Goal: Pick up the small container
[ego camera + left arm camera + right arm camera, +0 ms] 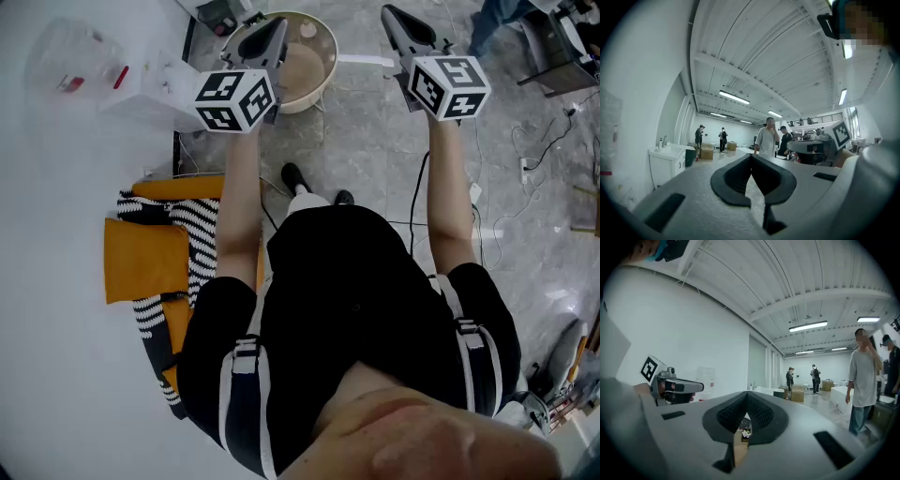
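Both grippers are held up at arm's length and point level into a large room. In the head view my left gripper point(277, 22) hangs over a round, rimmed wooden table point(323, 70), and my right gripper point(388, 12) is to the right of it. The left gripper's dark jaws point(751, 158) meet at their tips with nothing between them. My right gripper point(747, 395) is likewise shut and empty. Each gripper view shows the other gripper off to the side. A small pale round thing point(307, 30) lies on the table; I cannot tell what it is.
An orange chair with a striped cushion point(159, 262) stands at my left, by a white wall. A white cabinet point(155, 89) is at the upper left. Cables run over the grey floor point(525, 169). A person in a grey shirt point(862, 380) and others stand farther off.
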Demonstrator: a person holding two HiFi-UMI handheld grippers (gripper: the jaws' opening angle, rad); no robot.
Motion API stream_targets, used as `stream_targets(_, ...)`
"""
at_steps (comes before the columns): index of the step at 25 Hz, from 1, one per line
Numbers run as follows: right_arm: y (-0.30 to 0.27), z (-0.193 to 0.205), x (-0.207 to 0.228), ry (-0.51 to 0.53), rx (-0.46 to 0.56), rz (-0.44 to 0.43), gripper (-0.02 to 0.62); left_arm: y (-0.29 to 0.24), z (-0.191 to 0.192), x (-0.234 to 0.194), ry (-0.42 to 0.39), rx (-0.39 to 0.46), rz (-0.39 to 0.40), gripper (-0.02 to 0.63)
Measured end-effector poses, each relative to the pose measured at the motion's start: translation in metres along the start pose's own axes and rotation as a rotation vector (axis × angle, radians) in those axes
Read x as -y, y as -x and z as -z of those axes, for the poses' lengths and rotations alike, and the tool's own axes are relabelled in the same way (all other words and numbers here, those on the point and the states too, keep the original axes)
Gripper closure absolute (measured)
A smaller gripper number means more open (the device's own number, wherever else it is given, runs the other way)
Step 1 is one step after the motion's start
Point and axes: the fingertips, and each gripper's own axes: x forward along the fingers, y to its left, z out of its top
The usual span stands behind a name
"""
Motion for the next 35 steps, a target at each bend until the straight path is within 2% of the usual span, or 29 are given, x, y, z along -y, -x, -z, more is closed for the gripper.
stream_targets(9,0.006,-0.001,-0.001,0.006,-0.003,0.006,0.592,0.005,-0.003,0.006,-0.002,0.007,-0.005,0.588)
stream_targets(13,0.005,0.003,0.005,0.017,0.002,0.043,0.592,0.003,0.001,0.004,0.000,0.004,-0.005,0.588)
stream_targets(21,-0.011,0.022,0.016,-0.015,-0.014,0.019,0.592,-0.009,0.008,-0.007,0.003,-0.013,-0.021,0.588)
stream_targets(27,-0.055,0.041,0.033,-0.038,-0.034,0.005,0.592,-0.038,0.022,-0.044,0.019,-0.029,-0.031,0.588)
stream_targets(32,-0.121,0.051,0.058,-0.025,-0.049,0.003,0.592,-0.080,0.031,-0.101,0.038,-0.013,-0.031,0.588)
stream_targets(35,-0.169,0.048,0.083,-0.011,-0.057,0.003,0.592,-0.116,0.024,-0.140,0.019,0.003,-0.042,0.588)
